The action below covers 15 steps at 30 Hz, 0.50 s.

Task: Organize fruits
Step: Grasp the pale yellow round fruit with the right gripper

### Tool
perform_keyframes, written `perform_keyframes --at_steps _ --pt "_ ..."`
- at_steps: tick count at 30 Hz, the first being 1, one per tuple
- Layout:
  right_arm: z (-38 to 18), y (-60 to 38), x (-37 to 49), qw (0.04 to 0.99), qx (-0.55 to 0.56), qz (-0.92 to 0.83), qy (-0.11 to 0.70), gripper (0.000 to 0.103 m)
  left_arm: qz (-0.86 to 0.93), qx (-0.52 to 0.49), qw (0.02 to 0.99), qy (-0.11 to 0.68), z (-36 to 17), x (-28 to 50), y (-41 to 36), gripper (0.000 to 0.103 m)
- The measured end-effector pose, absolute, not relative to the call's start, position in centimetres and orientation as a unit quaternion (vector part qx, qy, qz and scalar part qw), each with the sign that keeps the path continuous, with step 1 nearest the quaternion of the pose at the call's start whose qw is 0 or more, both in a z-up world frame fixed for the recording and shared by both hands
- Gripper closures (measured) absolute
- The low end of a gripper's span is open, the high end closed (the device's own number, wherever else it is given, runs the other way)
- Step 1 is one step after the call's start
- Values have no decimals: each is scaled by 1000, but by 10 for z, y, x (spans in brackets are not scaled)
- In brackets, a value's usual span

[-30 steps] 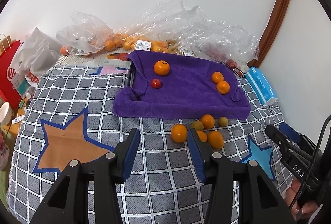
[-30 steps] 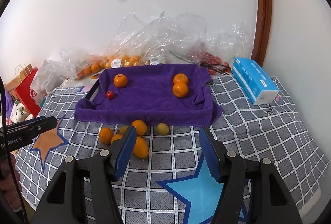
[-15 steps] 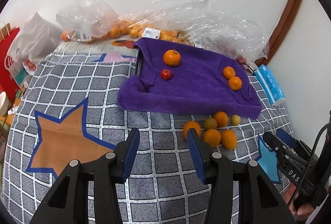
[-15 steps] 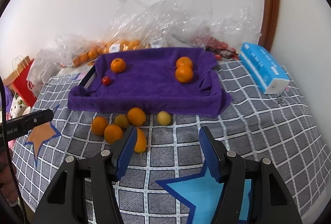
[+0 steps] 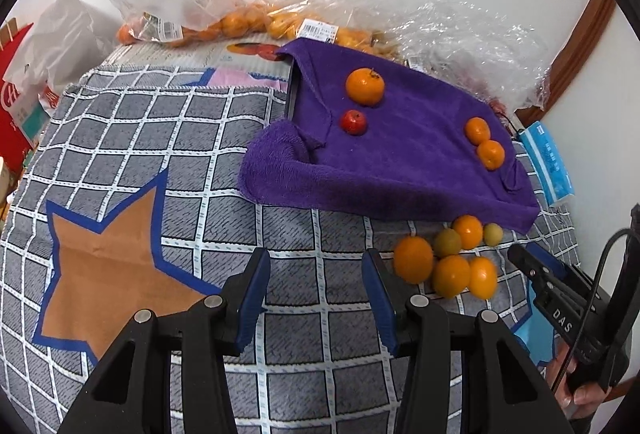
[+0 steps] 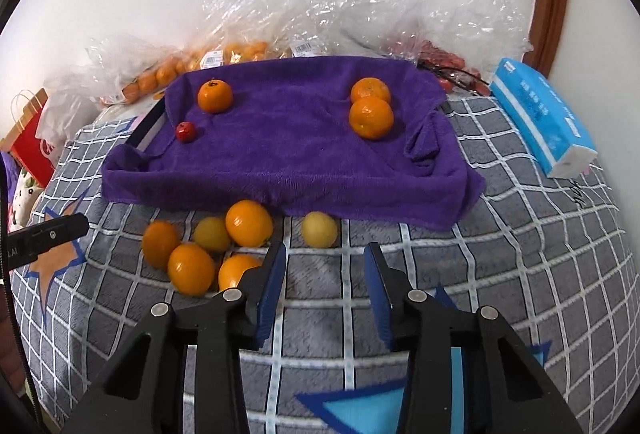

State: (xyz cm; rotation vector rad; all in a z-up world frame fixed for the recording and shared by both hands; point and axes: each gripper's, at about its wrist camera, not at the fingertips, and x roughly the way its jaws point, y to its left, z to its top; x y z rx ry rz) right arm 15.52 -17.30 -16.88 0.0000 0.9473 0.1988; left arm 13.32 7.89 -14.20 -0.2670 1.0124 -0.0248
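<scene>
Yellow fruit (image 6: 319, 229) just beyond right gripper (image 6: 325, 288)

Six loose fruits (image 6: 208, 254), four on purple towel (image 6: 288, 149)

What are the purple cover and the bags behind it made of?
Purple cover: looks like terry or microfibre cloth, matte, with fuzzy pile and soft folds. Bags: thin clear plastic film, glossy, crinkled with glare, oranges showing through.
</scene>
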Motion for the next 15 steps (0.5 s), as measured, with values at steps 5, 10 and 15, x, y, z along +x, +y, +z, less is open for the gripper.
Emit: perform_keyframes --at_steps 5,10,15 --pt "-181 -166 176 878 -3 102 467 65 -18 -126 860 494 -150 146 76 58" --pt "-196 -163 189 865 -2 113 490 71 -27 -123 856 501 -154 154 70 58" --pt "-198 -168 188 866 5 113 487 79 -51 -126 853 503 -154 157 62 58"
